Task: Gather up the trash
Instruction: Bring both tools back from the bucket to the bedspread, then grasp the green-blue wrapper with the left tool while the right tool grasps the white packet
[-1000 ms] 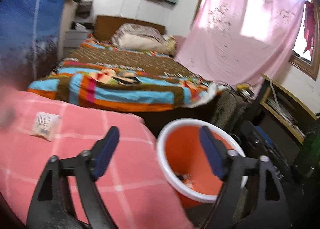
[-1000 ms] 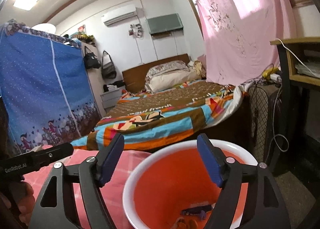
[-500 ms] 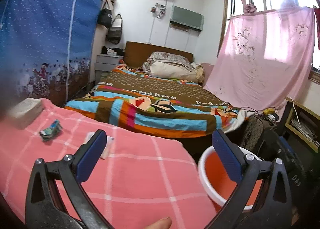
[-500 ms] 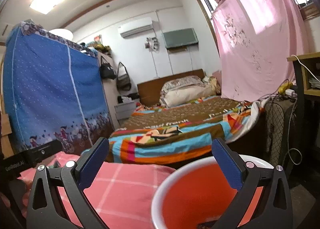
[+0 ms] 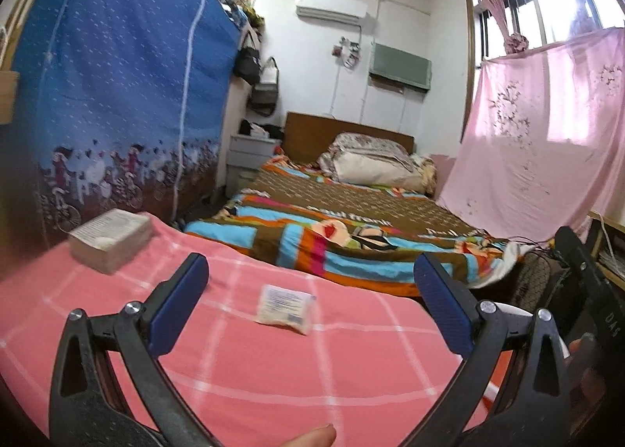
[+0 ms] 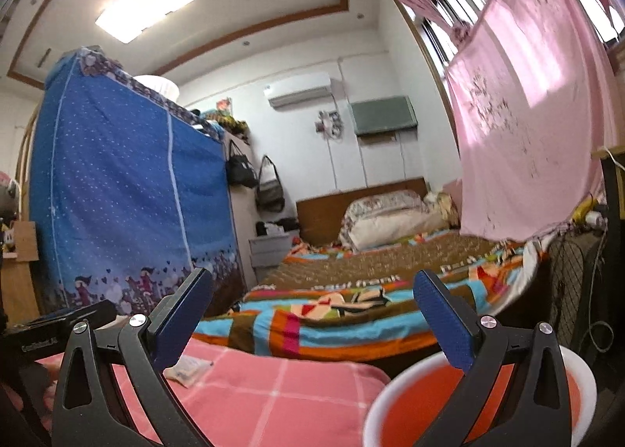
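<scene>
Both tools (jaws now wide, empty) swung from bucket (image 6: 578,376) toward packet (image 5: 284,308).

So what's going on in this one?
A person is clearing trash off a pink checked cloth with a handheld gripper in each hand. Both are open and hold nothing. The left gripper points at a small white packet lying flat on the cloth, not yet touched. A pale box sits further back on the left. The right gripper is over the orange bucket beside the cloth. What is in the bucket is hidden.
</scene>
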`<state>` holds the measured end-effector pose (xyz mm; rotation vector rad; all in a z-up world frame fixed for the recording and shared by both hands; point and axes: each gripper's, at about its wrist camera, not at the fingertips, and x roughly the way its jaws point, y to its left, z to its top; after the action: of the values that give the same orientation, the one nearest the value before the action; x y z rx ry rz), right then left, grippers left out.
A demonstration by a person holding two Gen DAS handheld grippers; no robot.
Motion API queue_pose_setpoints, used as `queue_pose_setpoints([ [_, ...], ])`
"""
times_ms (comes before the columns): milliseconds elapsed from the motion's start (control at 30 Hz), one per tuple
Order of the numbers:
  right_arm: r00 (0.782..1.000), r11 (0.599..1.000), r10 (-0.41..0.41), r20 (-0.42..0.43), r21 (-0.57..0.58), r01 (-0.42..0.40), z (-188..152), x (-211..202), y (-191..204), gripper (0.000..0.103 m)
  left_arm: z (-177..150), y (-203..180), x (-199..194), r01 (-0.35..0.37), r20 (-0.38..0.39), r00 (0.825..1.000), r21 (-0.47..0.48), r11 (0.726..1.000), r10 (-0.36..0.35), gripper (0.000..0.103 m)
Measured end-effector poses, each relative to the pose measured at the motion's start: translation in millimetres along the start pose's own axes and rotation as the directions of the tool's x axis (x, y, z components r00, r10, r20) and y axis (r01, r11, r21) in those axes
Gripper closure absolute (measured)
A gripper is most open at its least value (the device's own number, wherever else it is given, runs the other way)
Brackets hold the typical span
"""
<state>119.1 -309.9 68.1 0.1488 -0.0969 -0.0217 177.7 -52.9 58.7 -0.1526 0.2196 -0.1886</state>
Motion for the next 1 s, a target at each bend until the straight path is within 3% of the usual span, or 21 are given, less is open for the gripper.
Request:
queue_pose_setpoints([
  [167,0.999,0.998,0.045,0.031,-0.05,-0.043,-3.0,7.4,26.1,0.0,-0.5,22.9,-3.9,-0.055,0.043,0.998,0.061,0.997,0.053,0.0],
  [333,0.996,0.993,0.092,0.006,-0.073,-0.091,-12.2,23.5,45.6,0.0,-0.5,47.4,-2.1,-0.092,0.058,0.995,0.106,0.99,0.086,0.0],
  [667,0.983,0.979,0.167,-0.073,-0.107,-0.174,-31.9,50.3,82.0,0.0,8.2,95.9,18.9,-0.137,0.036,0.99,0.063,0.989,0.135,0.0],
  [867,0.964,0.964,0.196,-0.182,-0.144,-0.223,-42.2,75.6,106.0,0.0,8.4,114.7,39.6,-0.15,-0.045,0.987,0.059,0.987,0.152,0.0],
  [933,0.947,0.958,0.2,-0.251,-0.153,-0.242,-44.7,90.7,113.4,0.0,4.2,119.3,47.8,-0.153,-0.096,0.983,0.055,0.987,0.158,0.0],
  [1000,0.916,0.951,0.183,-0.357,-0.171,-0.256,-50.6,114.2,123.6,0.0,-1.0,124.2,55.4,-0.15,-0.141,0.978,0.05,0.987,0.156,0.0],
])
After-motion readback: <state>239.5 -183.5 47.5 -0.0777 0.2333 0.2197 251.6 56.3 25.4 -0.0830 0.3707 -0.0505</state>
